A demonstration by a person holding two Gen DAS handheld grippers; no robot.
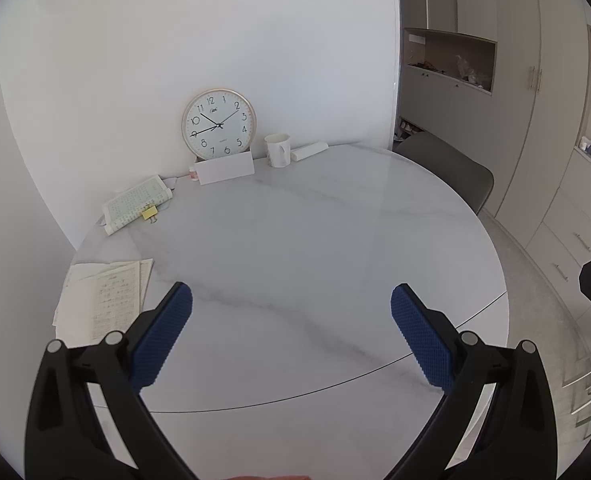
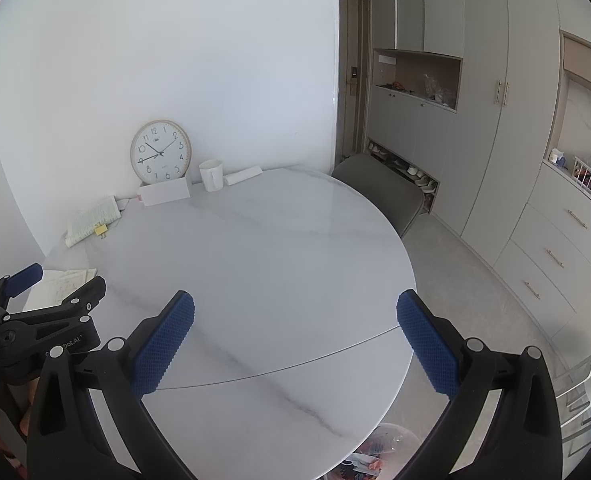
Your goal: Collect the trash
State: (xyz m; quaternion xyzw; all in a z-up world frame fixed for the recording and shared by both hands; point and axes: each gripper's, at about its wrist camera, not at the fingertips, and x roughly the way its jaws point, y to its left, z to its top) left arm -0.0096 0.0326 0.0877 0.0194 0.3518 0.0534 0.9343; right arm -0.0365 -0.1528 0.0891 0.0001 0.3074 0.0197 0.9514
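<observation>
Both grippers hover above the near part of a round white marble table point(image 1: 295, 248), fingers pointing toward the far wall.

Left gripper point(image 1: 291, 304) — blue-padded fingers spread wide, nothing between them. It also shows at the left edge of the right wrist view, over the loose papers point(image 1: 103, 304) at the near left of the tabletop.

Right gripper point(image 2: 295, 312) — fingers likewise spread wide and empty, above the near right part of the table; a thin seam line crosses the tabletop under them.

Trash: a bin point(image 2: 375, 452) sits on the floor just beyond the near right edge of the table, partly hidden under the rim, holding crumpled wrappers and clear plastic. Contents too cut off to name further.

On the table, far side: a wall clock point(image 1: 218, 124) leans upright against the wall, a white card point(image 1: 225, 170) propped in front of it. Right of the clock stands a white mug point(image 1: 278, 150), and just right of that lies a rolled white paper point(image 1: 309, 151). At the far left lies a printed booklet point(image 1: 135, 202) with a yellow binder clip point(image 1: 149, 213) on its near edge.

A grey chair point(image 2: 383, 192) is tucked at the far right of the table. Beige cabinets point(image 2: 475, 120) line the right wall.
</observation>
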